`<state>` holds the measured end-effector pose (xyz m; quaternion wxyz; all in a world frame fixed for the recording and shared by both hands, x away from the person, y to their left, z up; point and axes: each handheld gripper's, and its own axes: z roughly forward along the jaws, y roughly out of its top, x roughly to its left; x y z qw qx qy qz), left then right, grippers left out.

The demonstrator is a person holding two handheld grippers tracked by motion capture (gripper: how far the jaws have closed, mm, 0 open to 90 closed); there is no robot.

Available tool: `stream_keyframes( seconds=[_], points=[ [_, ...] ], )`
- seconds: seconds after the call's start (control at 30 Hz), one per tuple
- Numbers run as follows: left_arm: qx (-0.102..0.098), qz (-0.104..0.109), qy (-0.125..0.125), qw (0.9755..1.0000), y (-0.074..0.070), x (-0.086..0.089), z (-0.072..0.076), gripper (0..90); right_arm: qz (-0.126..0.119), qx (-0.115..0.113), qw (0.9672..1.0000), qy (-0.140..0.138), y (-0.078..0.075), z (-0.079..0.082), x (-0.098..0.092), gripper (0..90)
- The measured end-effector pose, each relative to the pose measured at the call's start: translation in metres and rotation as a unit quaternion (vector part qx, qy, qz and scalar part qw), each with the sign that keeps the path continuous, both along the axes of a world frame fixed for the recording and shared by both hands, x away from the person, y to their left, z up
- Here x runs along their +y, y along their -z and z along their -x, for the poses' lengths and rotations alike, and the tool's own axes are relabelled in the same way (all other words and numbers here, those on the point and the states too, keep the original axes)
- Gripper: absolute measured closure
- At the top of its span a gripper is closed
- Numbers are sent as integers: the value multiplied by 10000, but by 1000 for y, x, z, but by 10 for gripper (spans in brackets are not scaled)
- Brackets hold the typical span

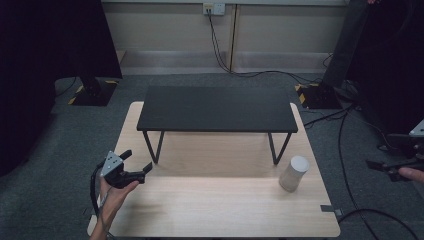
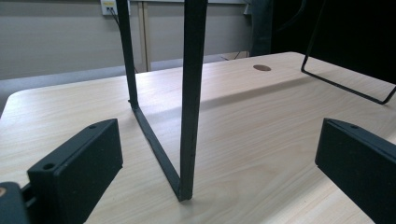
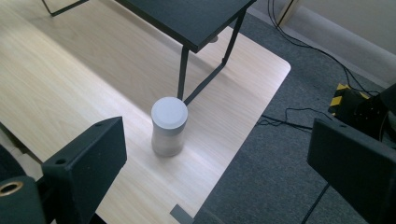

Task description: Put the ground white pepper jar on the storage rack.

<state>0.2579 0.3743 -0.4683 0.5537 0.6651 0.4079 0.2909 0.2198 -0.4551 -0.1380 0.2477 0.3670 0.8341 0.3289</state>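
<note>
grey cylinder (image 1: 293,173) upright, wooden table (image 1: 225,210)

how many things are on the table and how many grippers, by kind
shelf: 1
cylinder: 1
grippers: 2, left gripper and right gripper, both open
total: 4

- A lab or test room: a bare wooden counter (image 1: 225,205) stands on grey carpet (image 1: 60,165).
- Black stands (image 1: 92,92) with hazard-striped bases flank it.
- Cables (image 1: 220,50) run from a wall socket (image 1: 213,8) across the floor.
</note>
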Motion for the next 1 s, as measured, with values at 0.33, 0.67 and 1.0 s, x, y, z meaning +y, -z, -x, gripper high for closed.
stream_keyframes(
  seconds=[0.33,0.67,1.0],
  points=[
    [18,17,-21,10000,0,1,1,0,14,17,10000,-2,3,-4,1,45],
    [40,-14,20,10000,0,0,0,0,57,49,10000,-19,10,-13,6,45],
    [53,9,10,10000,1,0,0,0,8,188,9997,-139,35,-35,14,46]
  ],
)
